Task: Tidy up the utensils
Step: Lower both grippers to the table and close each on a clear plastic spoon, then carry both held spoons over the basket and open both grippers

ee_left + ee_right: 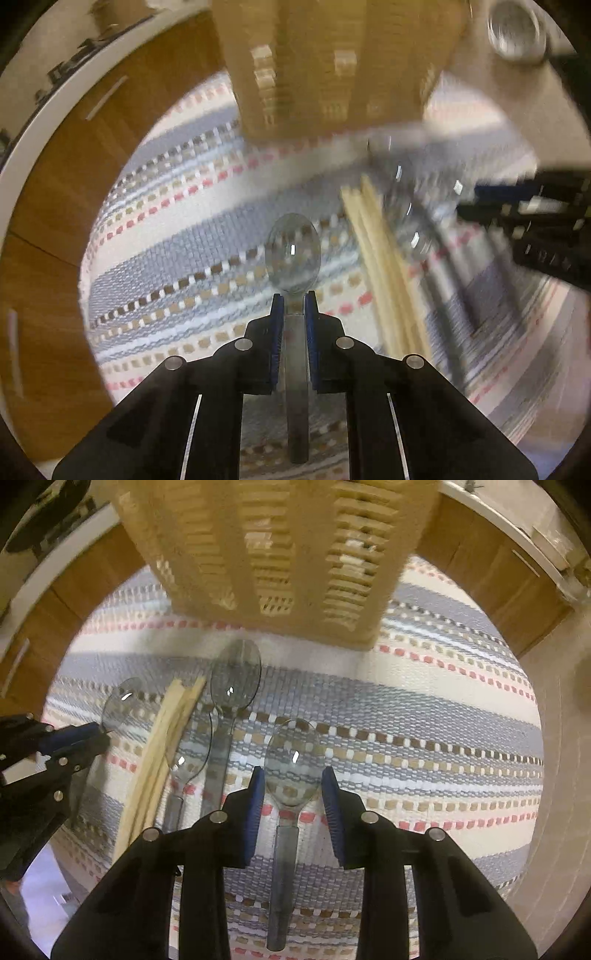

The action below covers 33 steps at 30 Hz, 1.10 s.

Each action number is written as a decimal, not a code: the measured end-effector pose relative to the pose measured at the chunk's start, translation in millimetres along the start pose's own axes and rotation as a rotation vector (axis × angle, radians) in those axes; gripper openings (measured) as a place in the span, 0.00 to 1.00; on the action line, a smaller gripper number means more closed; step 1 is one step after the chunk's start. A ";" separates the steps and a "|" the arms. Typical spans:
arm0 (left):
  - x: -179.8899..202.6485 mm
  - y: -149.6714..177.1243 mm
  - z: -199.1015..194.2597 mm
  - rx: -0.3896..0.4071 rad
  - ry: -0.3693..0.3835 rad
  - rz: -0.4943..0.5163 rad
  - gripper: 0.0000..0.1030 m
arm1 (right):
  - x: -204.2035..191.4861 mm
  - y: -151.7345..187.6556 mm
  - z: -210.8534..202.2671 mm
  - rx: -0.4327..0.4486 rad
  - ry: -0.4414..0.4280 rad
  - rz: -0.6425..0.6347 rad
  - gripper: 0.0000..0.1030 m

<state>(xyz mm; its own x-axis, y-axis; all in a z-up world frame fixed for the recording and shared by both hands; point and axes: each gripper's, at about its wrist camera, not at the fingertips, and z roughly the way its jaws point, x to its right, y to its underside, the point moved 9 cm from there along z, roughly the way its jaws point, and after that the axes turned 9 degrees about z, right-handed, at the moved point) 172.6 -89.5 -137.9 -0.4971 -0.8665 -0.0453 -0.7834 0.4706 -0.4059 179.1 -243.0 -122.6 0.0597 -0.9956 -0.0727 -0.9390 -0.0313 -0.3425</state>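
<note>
My left gripper is shut on the neck of a clear plastic spoon, bowl pointing forward above the striped mat. In the right wrist view the left gripper shows at the left with that spoon's bowl. My right gripper is open, its fingers on either side of another clear spoon that lies on the mat. Two more clear spoons and a bundle of wooden chopsticks lie to the left. A wooden slotted utensil holder stands at the far side.
The mat lies on a floor next to wooden cabinets. A metal cup stands at the upper right in the left wrist view. The right gripper shows blurred at that view's right.
</note>
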 end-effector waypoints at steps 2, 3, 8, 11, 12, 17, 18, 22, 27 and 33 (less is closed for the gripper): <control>-3.6 -4.9 -16.6 0.092 0.036 -0.060 0.09 | 1.0 0.1 -15.3 0.053 -0.039 0.020 0.28; -6.6 -9.3 -29.3 0.152 0.042 -0.082 0.09 | 0.8 -0.1 -23.0 0.077 -0.051 0.024 0.28; -27.0 -35.9 -111.4 0.485 0.024 -0.187 0.09 | -4.8 -7.4 -77.2 0.243 -0.101 0.031 0.28; -37.8 -56.5 -150.6 0.636 0.008 -0.234 0.09 | -5.8 -18.0 -111.8 0.335 -0.130 0.044 0.28; -45.4 -62.4 -160.7 0.676 -0.005 -0.247 0.09 | -5.3 -23.5 -124.9 0.373 -0.137 0.050 0.28; -54.9 -91.1 -205.6 0.871 -0.040 -0.274 0.09 | 1.4 -53.6 -175.6 0.544 -0.173 0.107 0.28; -54.4 -97.6 -212.4 0.902 -0.043 -0.278 0.09 | 2.8 -59.7 -183.5 0.569 -0.183 0.121 0.28; -51.1 -124.9 -227.4 1.021 -0.060 -0.308 0.09 | 14.8 -83.3 -212.7 0.688 -0.185 0.187 0.28; -57.4 -145.8 -230.4 1.107 -0.093 -0.328 0.09 | 33.5 -117.5 -236.3 0.852 -0.171 0.260 0.28; -66.1 -174.5 -209.3 1.132 -0.103 -0.328 0.10 | 37.5 -147.0 -238.5 0.989 -0.070 0.258 0.28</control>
<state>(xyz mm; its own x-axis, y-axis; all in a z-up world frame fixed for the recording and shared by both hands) 264.2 -79.6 126.9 -0.2607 -0.9522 0.1594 -0.0654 -0.1473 -0.9869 238.5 -296.8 148.5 -0.0552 -0.9532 -0.2973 -0.2277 0.3019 -0.9257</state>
